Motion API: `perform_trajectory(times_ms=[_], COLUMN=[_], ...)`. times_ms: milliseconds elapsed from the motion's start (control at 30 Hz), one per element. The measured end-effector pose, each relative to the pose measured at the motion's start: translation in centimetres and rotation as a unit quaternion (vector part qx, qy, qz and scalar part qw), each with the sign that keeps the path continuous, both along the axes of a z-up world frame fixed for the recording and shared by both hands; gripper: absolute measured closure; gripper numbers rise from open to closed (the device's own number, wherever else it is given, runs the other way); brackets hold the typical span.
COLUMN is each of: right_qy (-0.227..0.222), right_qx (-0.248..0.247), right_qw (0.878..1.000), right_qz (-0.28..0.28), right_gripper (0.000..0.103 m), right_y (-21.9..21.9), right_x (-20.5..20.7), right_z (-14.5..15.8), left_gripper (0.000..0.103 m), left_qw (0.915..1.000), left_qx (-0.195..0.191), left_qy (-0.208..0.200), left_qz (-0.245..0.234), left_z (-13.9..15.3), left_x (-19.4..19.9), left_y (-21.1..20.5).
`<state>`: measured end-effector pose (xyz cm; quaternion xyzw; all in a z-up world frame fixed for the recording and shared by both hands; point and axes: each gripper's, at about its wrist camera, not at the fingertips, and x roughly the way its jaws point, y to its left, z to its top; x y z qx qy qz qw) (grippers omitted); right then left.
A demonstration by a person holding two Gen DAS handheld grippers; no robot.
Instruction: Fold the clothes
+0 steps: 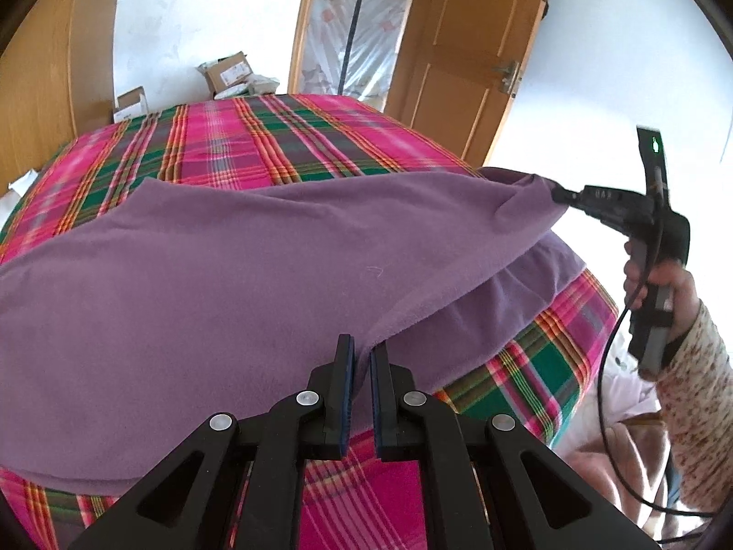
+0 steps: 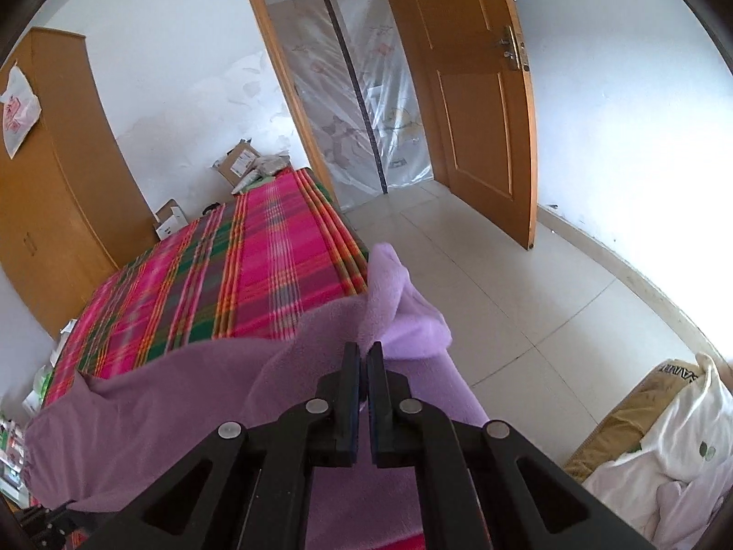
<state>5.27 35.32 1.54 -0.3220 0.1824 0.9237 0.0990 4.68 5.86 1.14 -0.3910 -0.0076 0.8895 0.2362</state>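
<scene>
Left wrist view: plaid-covered bed (image 1: 256, 146) carries a purple fleece garment (image 1: 206, 275), its upper layer lifted. Left gripper (image 1: 362, 357) is clenched on the near edge; right gripper (image 1: 556, 195), pinching a corner, holds it raised.

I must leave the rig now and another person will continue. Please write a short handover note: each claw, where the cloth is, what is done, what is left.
Left claw: shut on an edge of the purple garment, near the bed's front edge.
Right claw: shut on another bunched corner of the purple garment, held beyond the bed's side, above the floor.
Garment: lifted and stretched between the two claws over the plaid bedcover; a lower layer still lies on the bed.
Done: both corners gripped, top layer raised.
Left: lay the raised layer over to finish this fold, smooth it, then release. How many folds remain cannot be told.
</scene>
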Motion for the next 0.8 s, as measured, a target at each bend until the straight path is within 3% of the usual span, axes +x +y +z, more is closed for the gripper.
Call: perform_trajectory(times_ms=[500, 800], right_qy=[-0.013, 0.003], right_qx=[-0.033, -0.019], right_qw=[0.999, 0.999], right_qz=[-0.028, -0.038], right_gripper=[0.100, 0.100], right_y=[0.8, 0.6], right_x=[3.7, 4.6], right_z=[-3.9, -3.3], left_gripper=[0.096, 0.096], left_qw=[0.9995, 0.9993], left_qx=[-0.018, -0.014], left_qy=[-0.026, -0.034], left_qz=[-0.002, -0.010], left_z=[-1.6, -1.7], left_x=[1.2, 1.3], left_y=[-0.2, -0.4])
